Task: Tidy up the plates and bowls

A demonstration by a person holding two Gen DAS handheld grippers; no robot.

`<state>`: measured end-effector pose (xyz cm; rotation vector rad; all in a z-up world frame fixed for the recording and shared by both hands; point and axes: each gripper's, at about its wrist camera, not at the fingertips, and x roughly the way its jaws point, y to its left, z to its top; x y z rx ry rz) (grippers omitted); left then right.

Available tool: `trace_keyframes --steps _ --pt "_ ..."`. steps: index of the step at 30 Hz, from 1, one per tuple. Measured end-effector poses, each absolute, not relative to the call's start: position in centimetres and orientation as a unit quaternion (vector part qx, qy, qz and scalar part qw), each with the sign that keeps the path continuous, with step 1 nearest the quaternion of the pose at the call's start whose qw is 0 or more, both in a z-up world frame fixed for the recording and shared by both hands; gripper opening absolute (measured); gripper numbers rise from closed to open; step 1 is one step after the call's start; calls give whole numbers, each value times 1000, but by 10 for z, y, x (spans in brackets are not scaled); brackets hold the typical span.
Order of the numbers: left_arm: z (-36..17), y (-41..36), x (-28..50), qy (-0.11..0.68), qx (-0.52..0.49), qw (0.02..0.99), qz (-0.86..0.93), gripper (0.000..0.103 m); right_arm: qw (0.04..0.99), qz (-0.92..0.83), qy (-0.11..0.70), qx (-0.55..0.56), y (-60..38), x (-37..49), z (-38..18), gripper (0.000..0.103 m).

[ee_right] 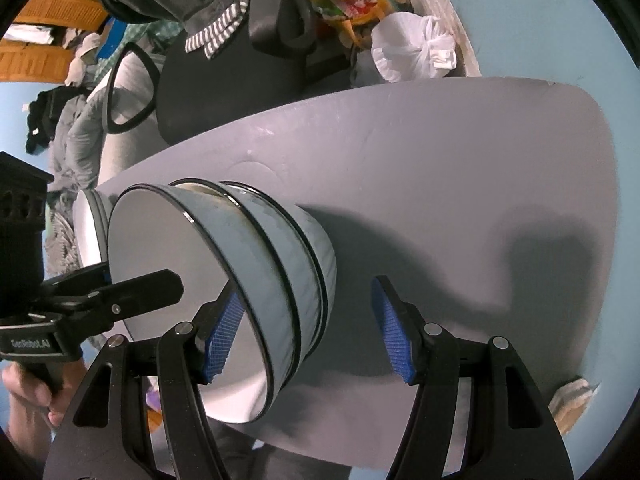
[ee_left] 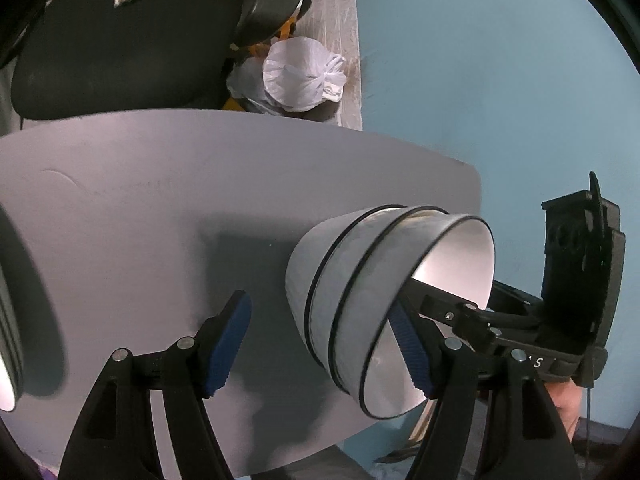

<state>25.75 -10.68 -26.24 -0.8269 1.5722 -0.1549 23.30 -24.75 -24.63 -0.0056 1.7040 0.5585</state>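
A nested stack of grey bowls (ee_left: 352,292) with dark rims and a white inside hangs tilted above the grey table (ee_left: 140,208), casting a shadow on it. My left gripper (ee_left: 318,302) is open: its right pad sits inside the top bowl's rim, and its left pad stands clear of the stack's base. In the right wrist view the same bowls (ee_right: 280,264) lean left. My right gripper (ee_right: 306,288) is open too, with its left pad inside the rim and its right pad apart from the base. Each view shows the other gripper (ee_left: 460,308) (ee_right: 132,280) reaching into the bowl's mouth.
Stacked white plates (ee_left: 8,320) (ee_right: 90,228) stand at the table's left end. A black office chair (ee_left: 120,40) and a white plastic bag (ee_left: 304,76) lie beyond the far edge. A crumpled cloth (ee_right: 572,404) sits off the table's right corner. Hands (ee_right: 28,392) hold the grippers.
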Motion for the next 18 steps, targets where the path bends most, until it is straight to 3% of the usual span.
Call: trace_keyframes --steps 7,9,12,15,18 --pt "-266 -114 259 689 -367 620 -80 64 618 252 745 13 -249 237 -250 63" --pt "-266 -117 259 691 -367 617 -87 52 615 254 746 16 -250 238 -251 63" --pt "-266 -120 259 695 -364 613 -92 44 613 261 746 15 -249 238 -251 63" --pt "-264 -121 259 694 -353 621 -91 43 608 268 747 8 -248 237 -250 63" --pt "-261 -120 257 694 -346 625 -92 38 603 286 744 5 -246 236 -249 50"
